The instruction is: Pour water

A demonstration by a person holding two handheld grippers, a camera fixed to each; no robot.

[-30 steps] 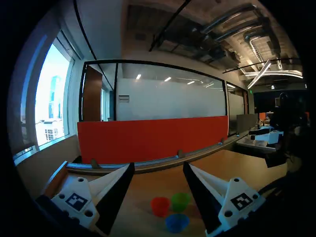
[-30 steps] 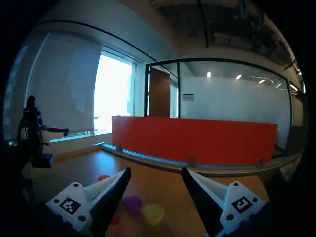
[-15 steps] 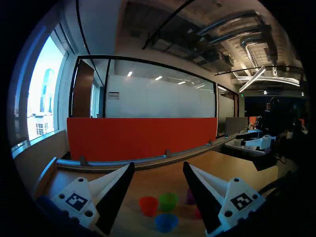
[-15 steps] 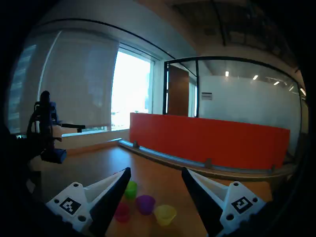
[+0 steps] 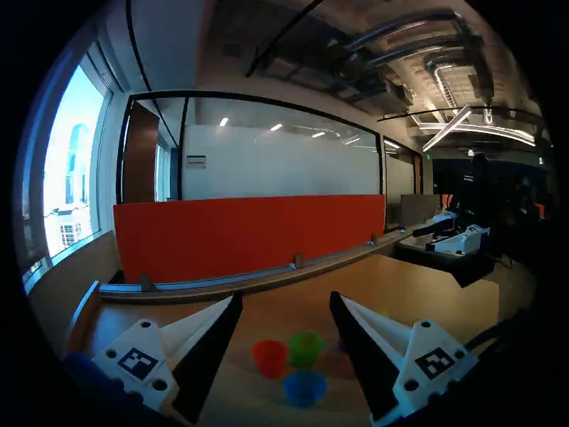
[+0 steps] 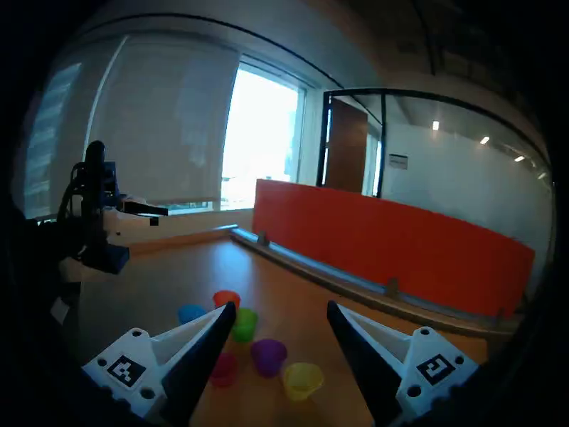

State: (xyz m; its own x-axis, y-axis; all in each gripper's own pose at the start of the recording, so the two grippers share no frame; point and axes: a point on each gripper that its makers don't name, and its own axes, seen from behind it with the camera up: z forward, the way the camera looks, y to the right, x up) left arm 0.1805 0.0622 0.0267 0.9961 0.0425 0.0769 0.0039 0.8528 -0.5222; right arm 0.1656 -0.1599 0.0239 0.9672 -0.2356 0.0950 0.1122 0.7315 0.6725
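Note:
Several small plastic cups stand close together on the wooden table. In the left gripper view a red cup, a green cup and a blue cup sit low between the fingers of my left gripper, which is open and holds nothing. In the right gripper view the red cup, blue cup, green cup, a purple cup, a yellow cup and a pink cup lie below my right gripper. It is open and holds nothing.
An orange partition on a metal rail runs along the table's far edge, with a glass wall behind it. Bright windows line one side. A dark device stands over the table at the left, and another at the right.
The right gripper view has swung left and tipped down, bringing the whole group of cups into sight. The left gripper view has shifted only slightly. Both grippers stay open.

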